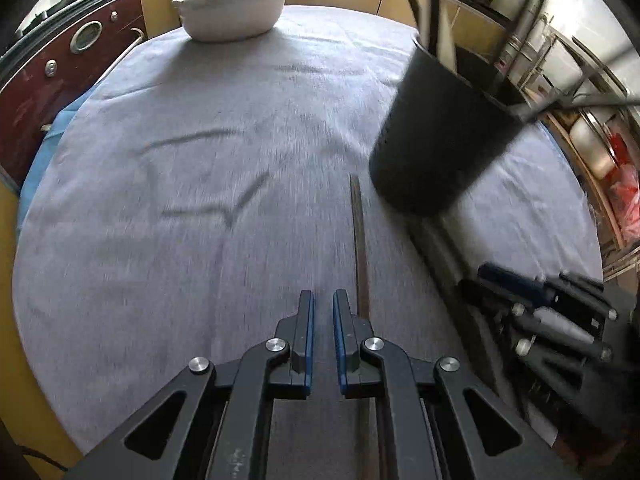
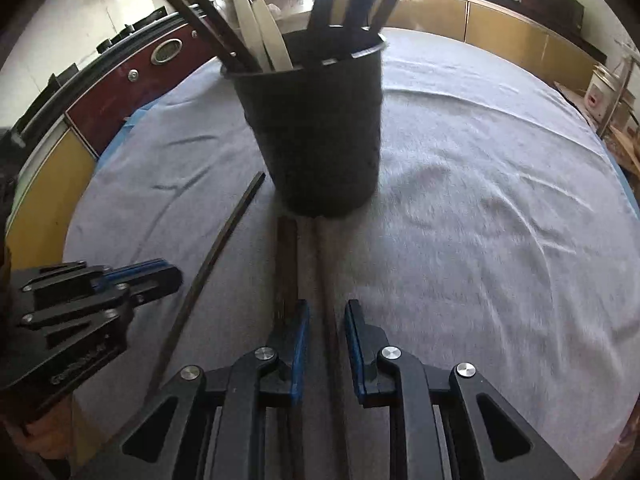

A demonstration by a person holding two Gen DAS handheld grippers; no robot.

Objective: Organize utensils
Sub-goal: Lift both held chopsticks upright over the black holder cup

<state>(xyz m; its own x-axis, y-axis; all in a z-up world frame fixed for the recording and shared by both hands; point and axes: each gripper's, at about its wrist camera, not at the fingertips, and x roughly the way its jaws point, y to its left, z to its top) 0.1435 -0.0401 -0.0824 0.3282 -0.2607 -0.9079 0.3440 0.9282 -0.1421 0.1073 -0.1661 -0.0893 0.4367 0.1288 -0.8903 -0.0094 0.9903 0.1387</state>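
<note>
A black utensil holder stands on the grey cloth with several chopsticks and white spoons in it; it also shows in the left wrist view. A dark chopstick lies left of it, also visible by my left gripper. Two more dark chopsticks lie in front of the holder, running back between and under my right gripper's fingers. My right gripper is open above them. My left gripper is open and empty, just left of the single chopstick; it appears in the right wrist view.
A white bowl with a plastic bag sits at the far edge of the round table. A dark red appliance stands beyond the table's left edge. Yellow cabinets run along the back, shelves at the right.
</note>
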